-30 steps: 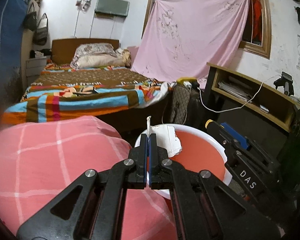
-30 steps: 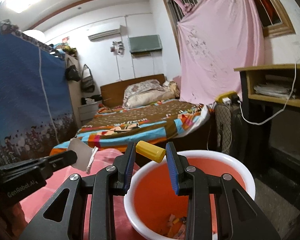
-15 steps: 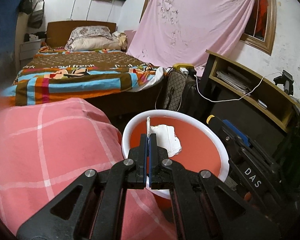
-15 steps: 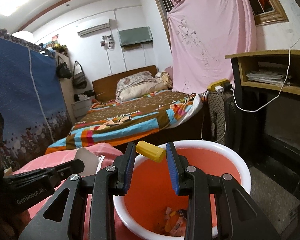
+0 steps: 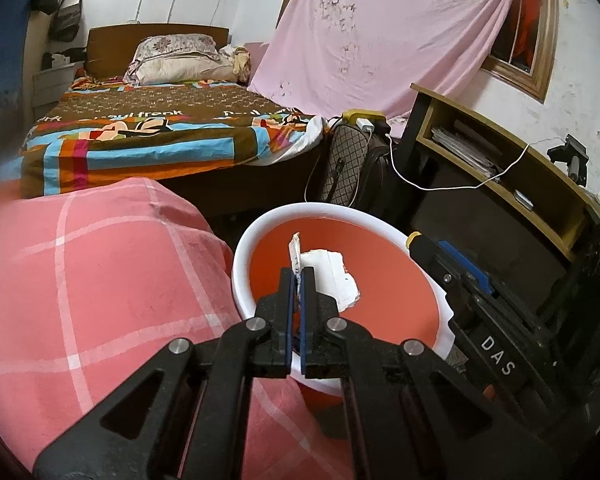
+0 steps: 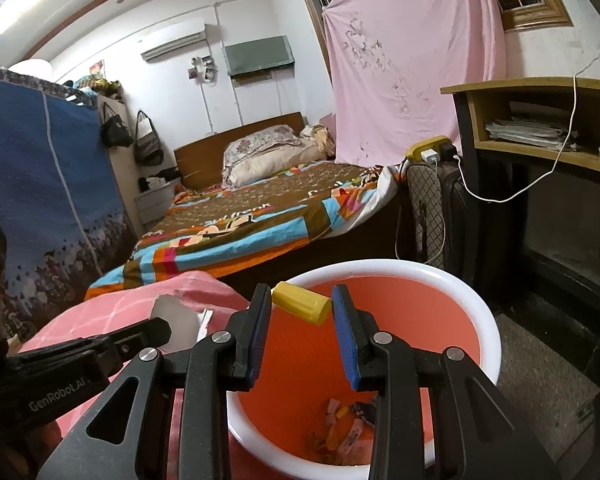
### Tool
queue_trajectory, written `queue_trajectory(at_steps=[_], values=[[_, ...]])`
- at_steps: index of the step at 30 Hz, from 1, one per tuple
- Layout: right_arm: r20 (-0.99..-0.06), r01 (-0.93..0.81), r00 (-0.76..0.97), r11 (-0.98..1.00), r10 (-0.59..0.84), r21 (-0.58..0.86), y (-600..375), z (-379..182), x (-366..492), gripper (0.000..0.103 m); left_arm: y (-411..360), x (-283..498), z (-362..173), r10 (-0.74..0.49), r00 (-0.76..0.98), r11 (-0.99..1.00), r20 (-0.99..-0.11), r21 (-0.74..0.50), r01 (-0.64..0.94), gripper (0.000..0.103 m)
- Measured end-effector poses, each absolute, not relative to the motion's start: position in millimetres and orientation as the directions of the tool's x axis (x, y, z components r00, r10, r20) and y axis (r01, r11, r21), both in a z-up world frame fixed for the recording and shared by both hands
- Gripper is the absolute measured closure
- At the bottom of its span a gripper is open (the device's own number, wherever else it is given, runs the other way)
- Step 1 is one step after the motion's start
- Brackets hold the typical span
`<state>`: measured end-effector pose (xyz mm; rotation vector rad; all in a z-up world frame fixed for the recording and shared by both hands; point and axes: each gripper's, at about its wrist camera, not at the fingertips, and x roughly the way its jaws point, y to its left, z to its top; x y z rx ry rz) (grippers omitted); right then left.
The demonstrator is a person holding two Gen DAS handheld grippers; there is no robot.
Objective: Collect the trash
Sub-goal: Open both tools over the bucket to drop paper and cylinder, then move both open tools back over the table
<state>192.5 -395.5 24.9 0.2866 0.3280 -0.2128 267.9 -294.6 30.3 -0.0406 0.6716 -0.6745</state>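
Left gripper point(image 5: 296, 280), jaws nearly closed, pinches a torn white paper scrap point(image 5: 326, 276) above the orange white-rimmed plastic bin point(image 6: 488, 320). Right gripper point(image 6: 302, 312), jaws part-open, clamps a yellow plastic cap point(image 6: 302, 307) over the near rim. Bin holds wrappers; both releases remain.

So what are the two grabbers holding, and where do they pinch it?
The left gripper pinches a torn white paper scrap by its edge. The right gripper clamps a small yellow cap by its two ends, above the orange bin.

bin point(image 6: 488, 320) right of cushion point(image 5: 92, 272), scraps point(image 6: 348, 428) apparently inside
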Motion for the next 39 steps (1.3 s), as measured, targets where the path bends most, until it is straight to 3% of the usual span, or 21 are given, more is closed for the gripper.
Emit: queue_trajectory(at_steps=[13, 23, 33, 39], values=[[-0.358, 0.256, 0.920, 0.936, -0.159, 0.243, -397.7, 23.5, 194.2, 0.072, -294.5, 270.5, 27.3, -0.588, 0.569, 0.790, -0.575, -0.259, 0.555, 0.103], [-0.353, 0.257, 0.922, 0.935, -0.161, 0.243, -398.2, 22.4, 194.0, 0.060, -289.9, 269.9, 26.6, -0.575, 0.587, 0.805, -0.570, -0.264, 0.531, 0.102], [-0.339, 0.257, 0.926, 0.936, -0.167, 0.241, -395.2, 25.8, 191.6, 0.058, -279.3, 267.0, 32.5, -0.544, 0.630, 0.829, -0.554, -0.239, 0.506, 0.087], [-0.326, 0.251, 0.930, 0.941, -0.169, 0.229, -388.1, 28.3, 190.1, 0.057, -263.1, 262.7, 37.9, -0.522, 0.666, 0.847, -0.533, -0.228, 0.481, 0.070]])
